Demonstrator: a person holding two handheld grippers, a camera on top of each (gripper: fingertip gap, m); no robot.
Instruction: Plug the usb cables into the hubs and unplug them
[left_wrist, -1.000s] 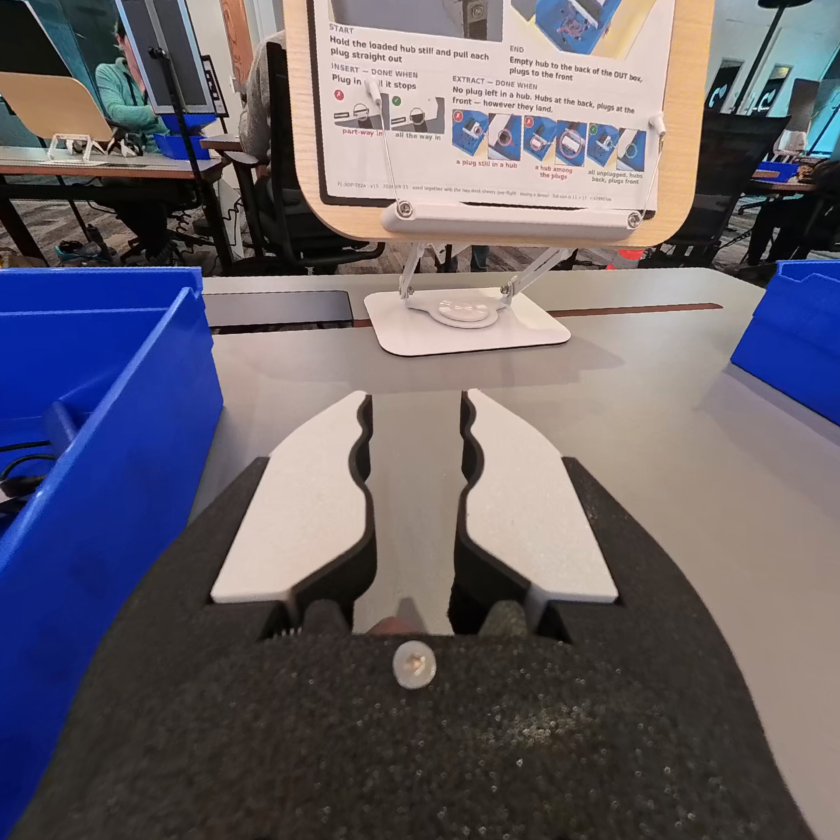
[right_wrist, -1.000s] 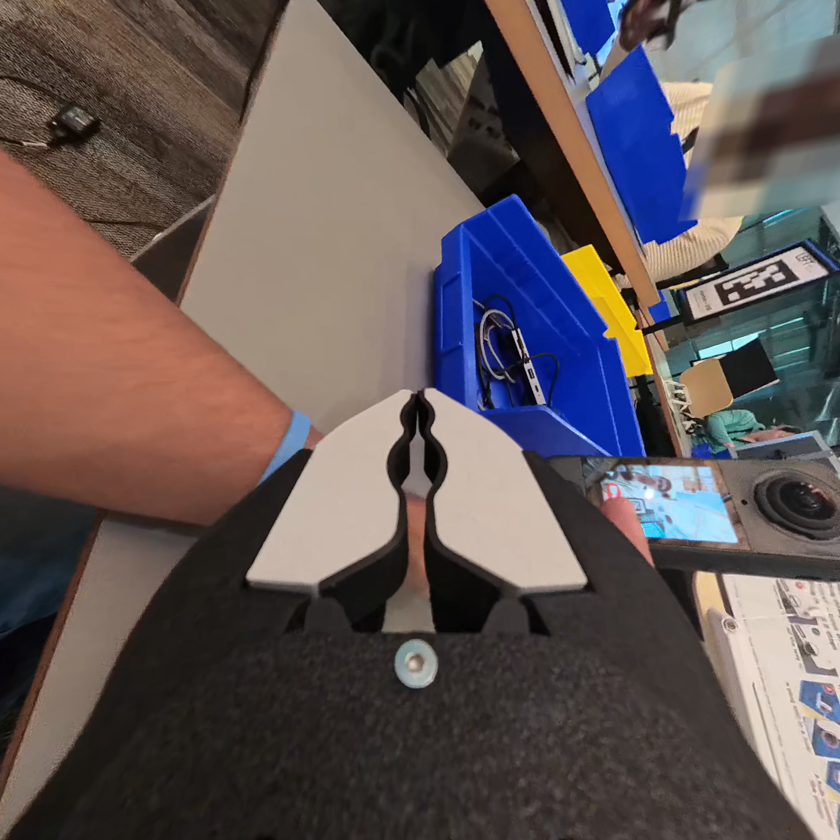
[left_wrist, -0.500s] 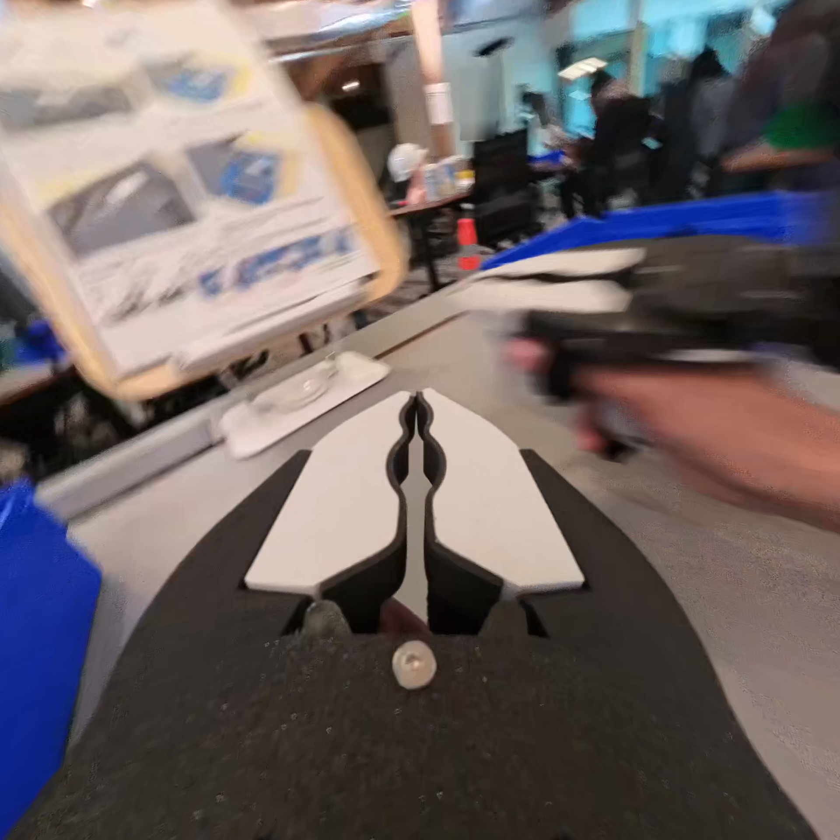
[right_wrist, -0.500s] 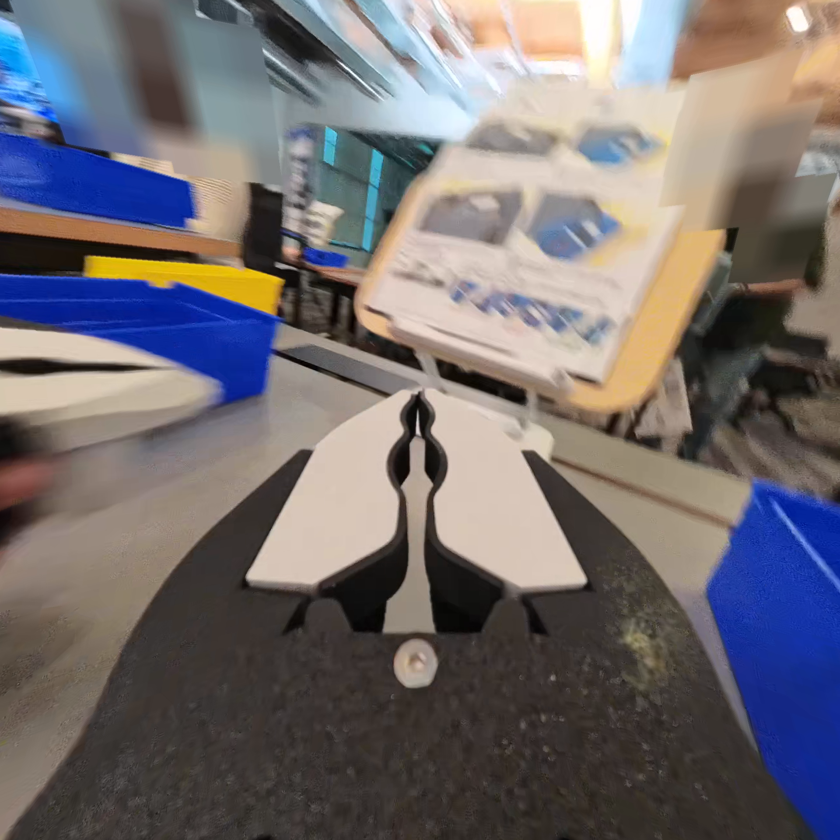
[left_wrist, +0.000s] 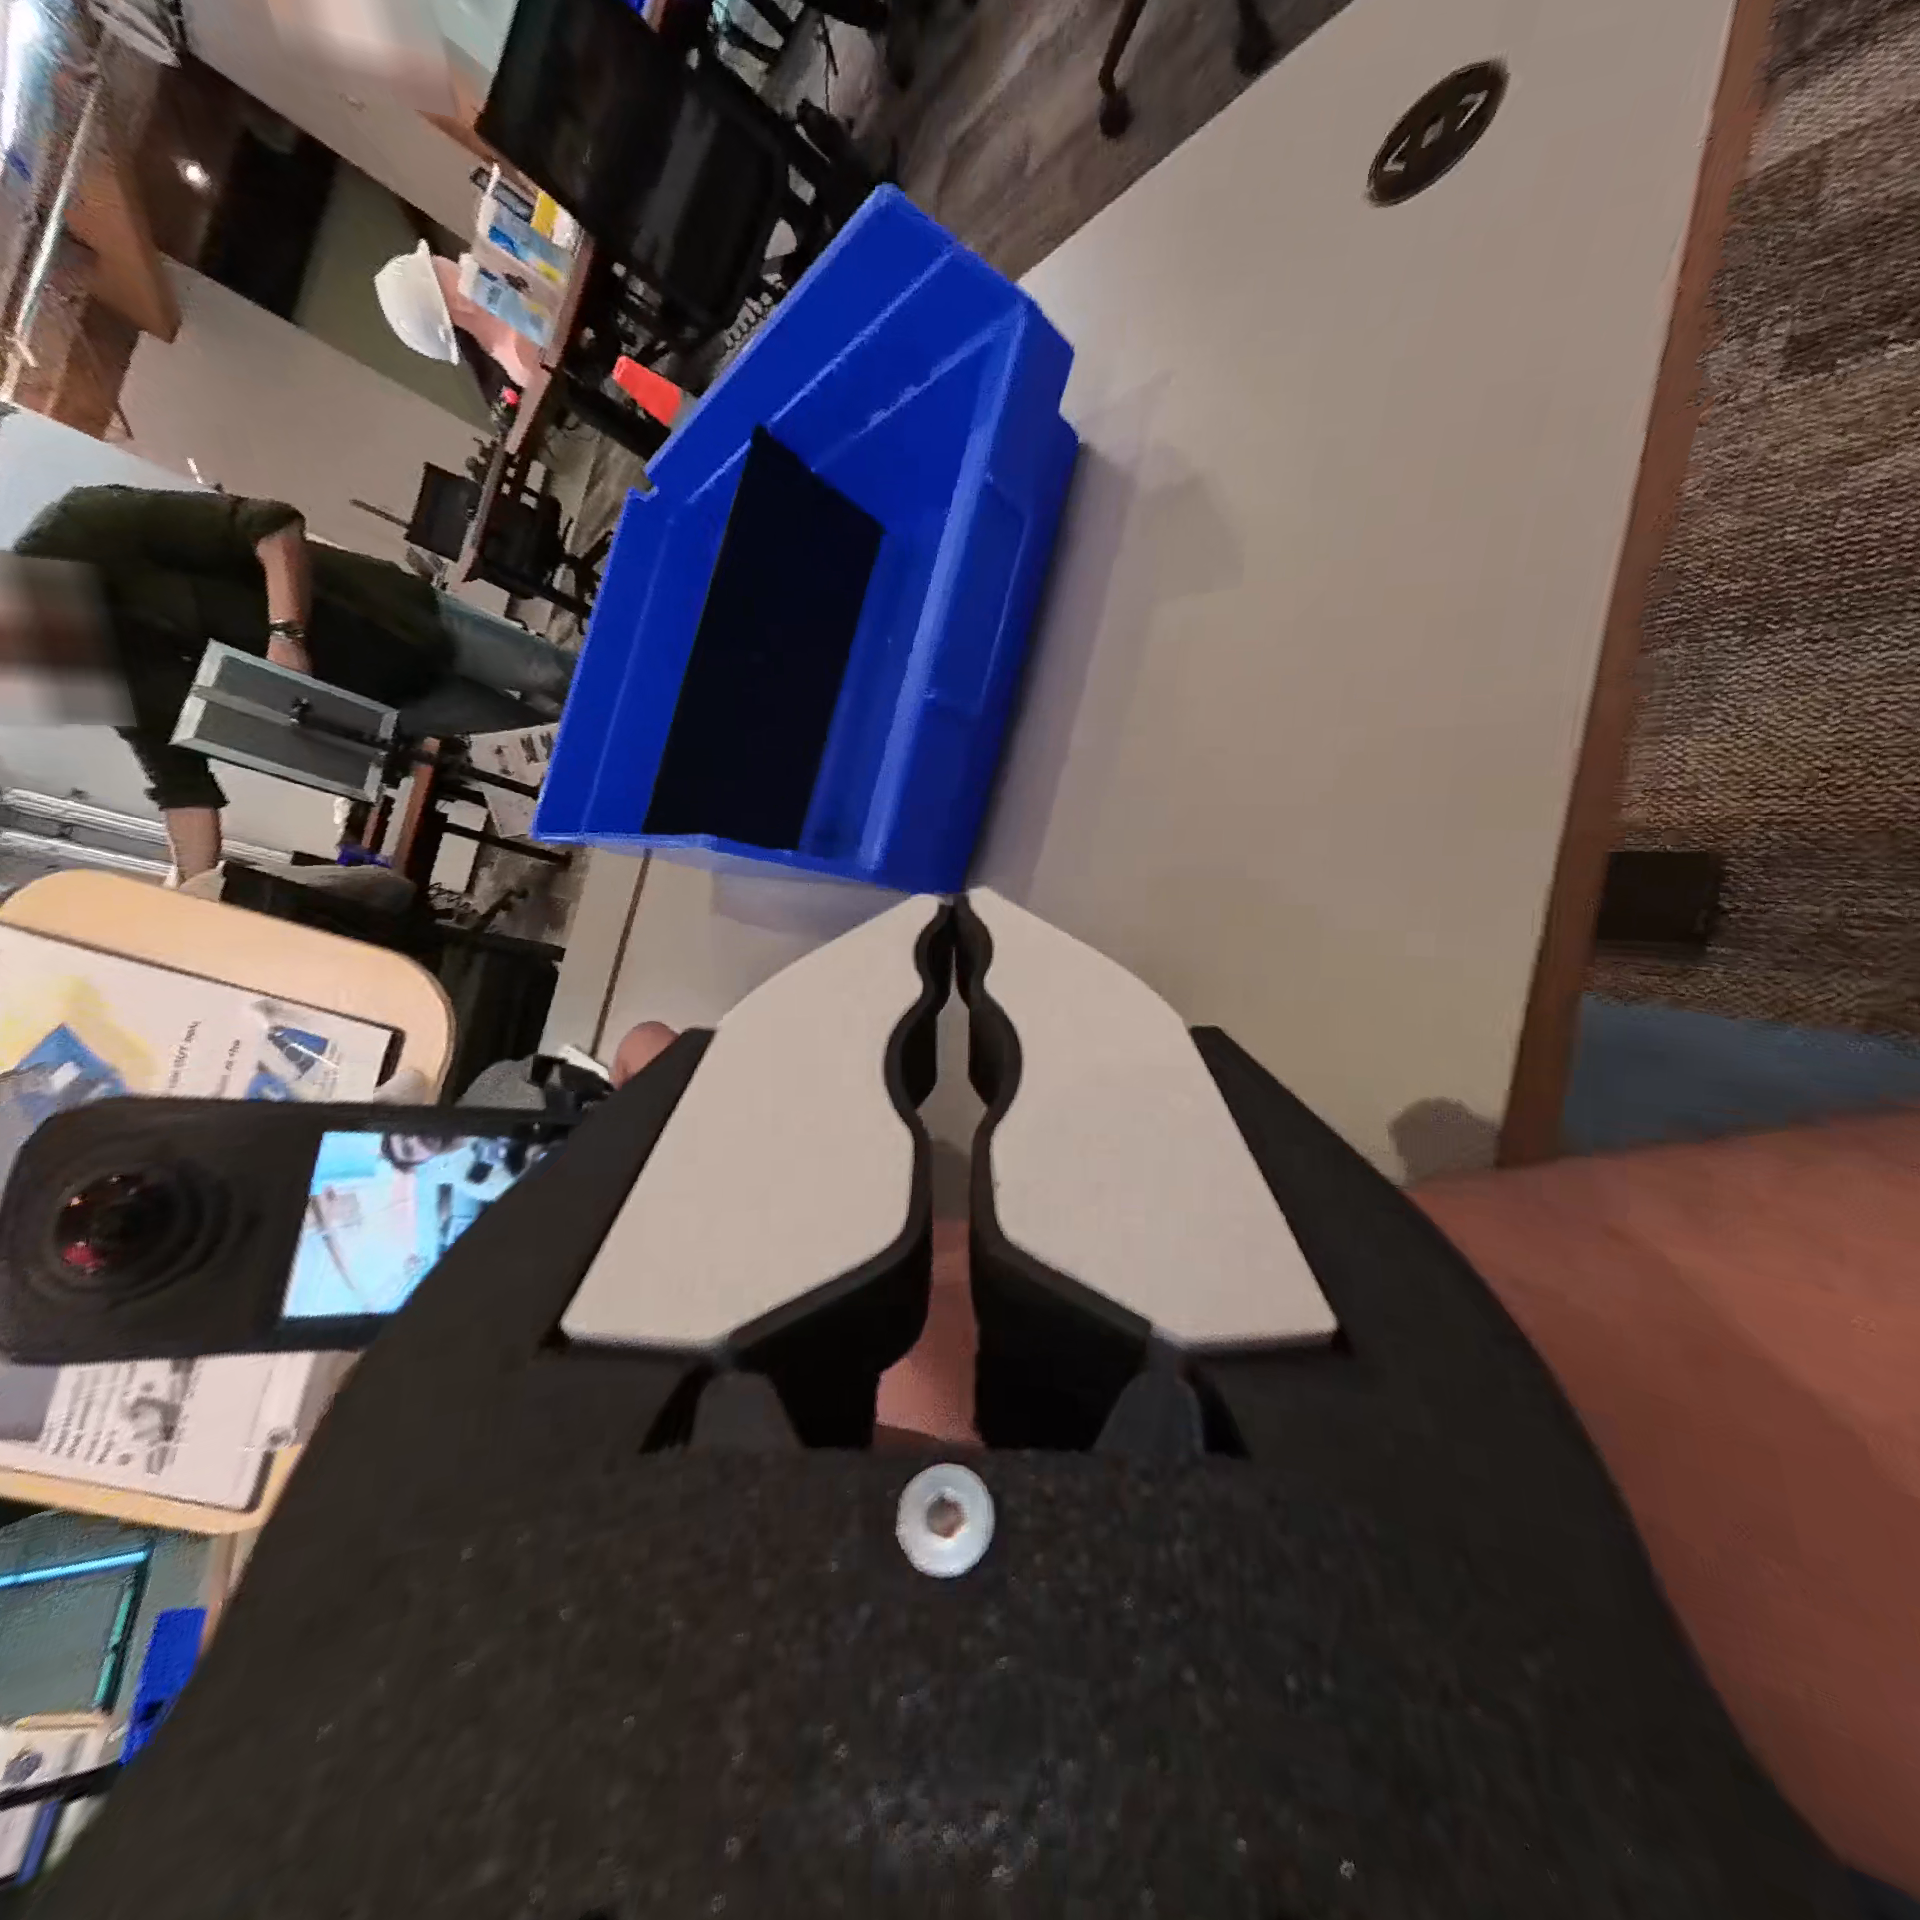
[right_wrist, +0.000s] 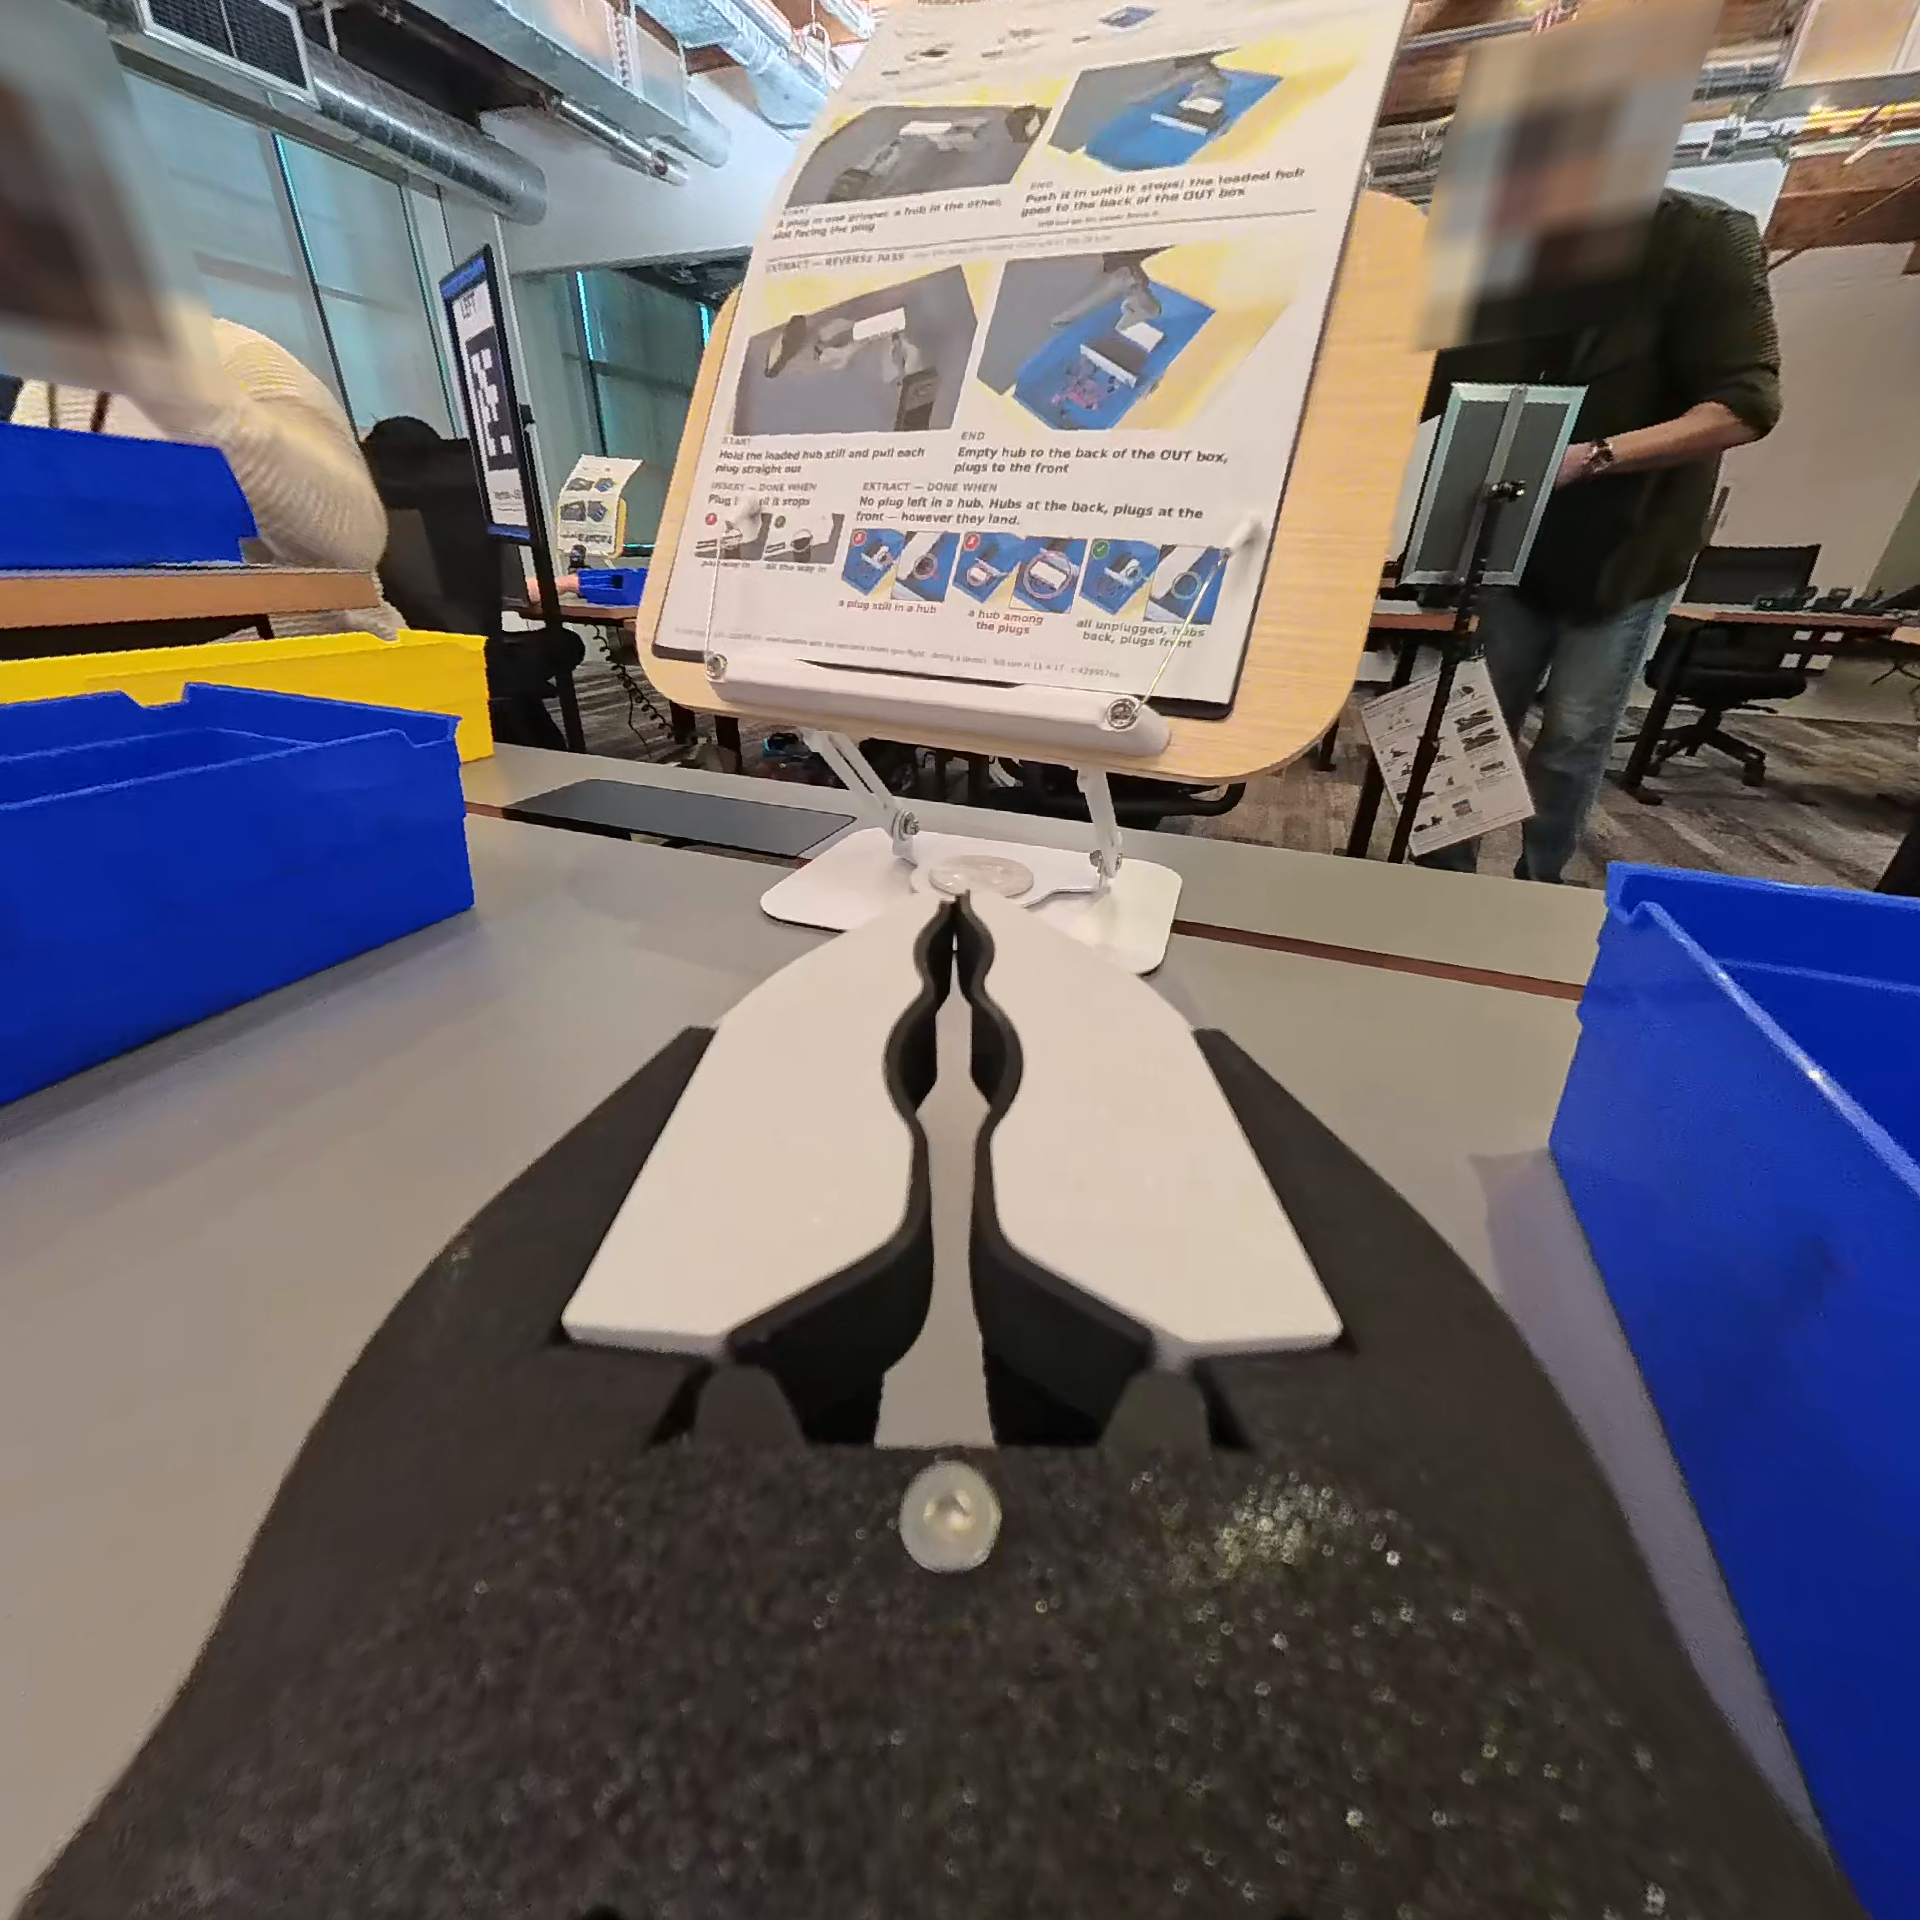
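No hub or usb cable shows in either view now. My left gripper (left_wrist: 954, 914) is shut and empty, rolled on its side, pointing at an empty blue bin (left_wrist: 831, 582) on the grey table (left_wrist: 1351, 520). My right gripper (right_wrist: 956, 909) is shut and empty, level above the table (right_wrist: 312, 1143), pointing at the instruction board (right_wrist: 997, 416) on its white stand. A blue bin (right_wrist: 208, 862) stands to its left and another blue bin (right_wrist: 1766, 1195) to its right; their insides are hidden from here.
The other gripper's camera (left_wrist: 156, 1236) and a bare forearm (left_wrist: 1714, 1403) sit close beside my left gripper. A yellow bin (right_wrist: 312, 665) stands behind the left blue bin. A person (right_wrist: 1621, 468) stands beyond the table at the right. The table's wooden edge (left_wrist: 1621, 623) borders carpet. About 25 centimeters separates my left fingertips from my right.
My left gripper closed, then swung right and rolled on its side to face the right bin. My right gripper swung from facing the left bin to facing the board, staying shut.
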